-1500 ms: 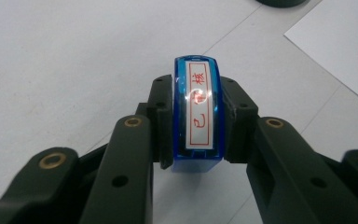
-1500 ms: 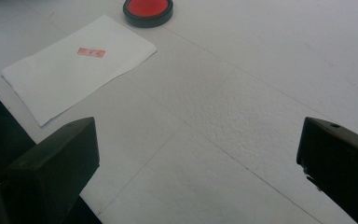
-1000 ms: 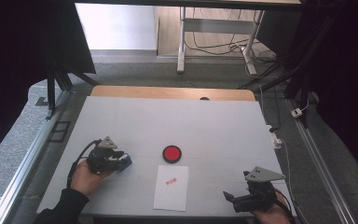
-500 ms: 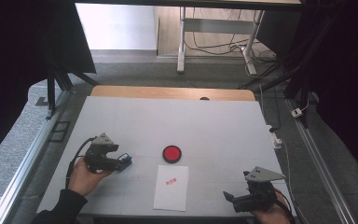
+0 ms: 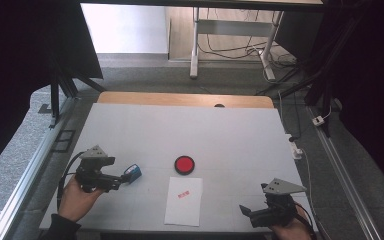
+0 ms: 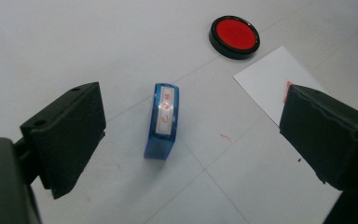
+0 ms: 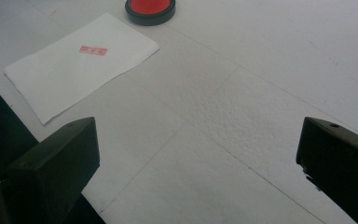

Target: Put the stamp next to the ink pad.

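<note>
While lying flat, blue stamp (image 6: 162,120) beside red ink pad (image 6: 234,37)

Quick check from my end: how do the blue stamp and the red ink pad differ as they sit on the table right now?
The blue stamp is a narrow rectangular block lying on its side; the red ink pad is a flat round disc in a black rim. The stamp lies between the open jaws of the left gripper, untouched; the pad sits apart, beyond the paper sheet. The stamp lies left of the sheet, the pad by its far edge. Both rest on the white table.

Print on stamp (image 6: 165,109) label and red mark on paper (image 7: 93,50) too small to read.
</note>
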The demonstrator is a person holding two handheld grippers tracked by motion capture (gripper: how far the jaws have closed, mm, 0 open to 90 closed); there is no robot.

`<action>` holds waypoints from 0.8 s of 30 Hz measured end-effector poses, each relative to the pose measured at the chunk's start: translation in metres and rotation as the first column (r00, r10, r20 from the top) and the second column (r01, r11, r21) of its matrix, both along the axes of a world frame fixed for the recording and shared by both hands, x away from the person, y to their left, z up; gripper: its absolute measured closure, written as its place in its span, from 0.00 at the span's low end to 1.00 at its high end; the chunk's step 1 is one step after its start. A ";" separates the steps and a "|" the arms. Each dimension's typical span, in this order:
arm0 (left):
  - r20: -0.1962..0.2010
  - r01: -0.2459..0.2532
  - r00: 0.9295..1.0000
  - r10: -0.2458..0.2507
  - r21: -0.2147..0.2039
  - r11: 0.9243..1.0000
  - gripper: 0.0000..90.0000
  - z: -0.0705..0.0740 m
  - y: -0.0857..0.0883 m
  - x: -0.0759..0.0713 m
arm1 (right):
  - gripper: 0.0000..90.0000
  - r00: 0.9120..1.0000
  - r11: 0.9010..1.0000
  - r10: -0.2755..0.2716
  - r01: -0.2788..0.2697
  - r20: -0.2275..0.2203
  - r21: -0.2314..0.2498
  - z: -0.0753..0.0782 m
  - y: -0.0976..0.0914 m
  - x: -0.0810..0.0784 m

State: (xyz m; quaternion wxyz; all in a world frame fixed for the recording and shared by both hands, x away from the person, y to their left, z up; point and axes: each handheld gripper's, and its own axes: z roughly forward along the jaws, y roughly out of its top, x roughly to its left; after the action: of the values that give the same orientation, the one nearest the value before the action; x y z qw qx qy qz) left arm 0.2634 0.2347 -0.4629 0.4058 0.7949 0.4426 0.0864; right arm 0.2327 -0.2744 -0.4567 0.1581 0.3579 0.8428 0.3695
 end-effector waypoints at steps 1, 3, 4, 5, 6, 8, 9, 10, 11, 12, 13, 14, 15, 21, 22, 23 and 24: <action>0.002 -0.002 1.000 0.002 0.001 1.000 0.07 0.001 0.001 -0.003 | 0.00 1.000 1.000 0.000 0.000 0.000 0.000 0.000 0.000 0.000; 0.008 -0.007 1.000 0.007 0.000 1.000 0.06 0.002 0.003 -0.008 | 0.00 1.000 1.000 0.000 0.000 0.000 -0.001 0.000 0.000 0.000; 0.010 -0.007 1.000 0.007 -0.003 1.000 0.05 0.003 0.005 -0.011 | 0.00 1.000 1.000 0.000 0.000 0.000 -0.001 0.000 0.000 0.000; 0.013 -0.008 1.000 0.008 -0.009 1.000 0.04 0.003 0.007 -0.014 | 0.00 1.000 1.000 0.000 0.000 0.000 -0.001 0.000 0.000 0.000; 0.016 -0.012 1.000 0.013 -0.013 1.000 0.04 0.004 0.009 -0.018 | 0.00 1.000 1.000 0.000 0.000 0.000 -0.001 0.000 0.000 0.000; 0.021 -0.018 1.000 0.019 -0.022 1.000 0.03 0.005 0.012 -0.023 | 0.00 1.000 1.000 0.000 0.000 0.000 -0.001 0.000 0.000 0.000; 0.022 -0.021 1.000 0.021 -0.024 0.999 0.02 0.005 0.013 -0.026 | 0.00 1.000 1.000 0.000 0.000 0.000 -0.002 0.000 0.000 0.000; 0.024 -0.024 0.999 0.024 -0.026 0.999 0.02 0.005 0.015 -0.029 | 0.00 1.000 1.000 0.000 0.000 0.000 -0.002 0.000 0.000 0.000; 0.026 -0.028 0.999 0.028 -0.027 0.999 0.01 0.005 0.016 -0.032 | 0.00 1.000 1.000 0.001 -0.001 0.001 -0.004 0.000 0.000 0.000; 0.024 -0.030 0.999 0.030 -0.031 0.999 0.01 0.005 0.017 -0.034 | 0.00 1.000 1.000 0.002 -0.002 0.001 -0.004 0.000 0.000 0.000; 0.024 -0.033 0.999 0.034 -0.033 0.999 0.00 0.005 0.019 -0.036 | 0.00 1.000 1.000 0.004 -0.004 0.001 -0.005 0.000 0.000 0.000; 0.024 -0.034 0.999 0.035 -0.036 0.999 0.00 0.005 0.020 -0.039 | 0.00 1.000 1.000 0.003 -0.003 0.001 -0.005 0.000 0.000 0.000; 0.025 -0.034 0.999 0.035 -0.037 0.999 0.00 0.005 0.021 -0.041 | 0.00 1.000 1.000 0.003 -0.003 0.000 -0.004 0.000 0.000 0.000; 0.042 -0.039 0.998 0.041 -0.043 0.998 0.00 0.004 0.027 -0.055 | 0.00 1.000 1.000 0.004 -0.004 0.000 -0.003 0.000 0.000 0.000; 0.045 -0.040 0.998 0.042 -0.043 0.998 0.00 0.004 0.029 -0.058 | 0.00 1.000 1.000 0.004 -0.004 -0.001 -0.003 0.000 0.000 0.000; 0.049 -0.040 0.998 0.042 -0.044 0.998 0.00 0.004 0.030 -0.060 | 0.00 1.000 1.000 0.004 -0.004 0.000 -0.003 0.000 0.000 0.000; 0.054 -0.042 0.998 0.044 -0.045 0.998 0.00 0.004 0.031 -0.063 | 0.00 1.000 1.000 0.004 -0.004 0.000 -0.003 0.000 0.000 0.000</action>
State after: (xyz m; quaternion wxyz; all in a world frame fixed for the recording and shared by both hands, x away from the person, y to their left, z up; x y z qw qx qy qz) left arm 0.2003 0.2657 -0.4589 0.4333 0.7734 0.4501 0.1070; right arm 0.2324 -0.2742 -0.4566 0.1578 0.3559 0.8441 0.3686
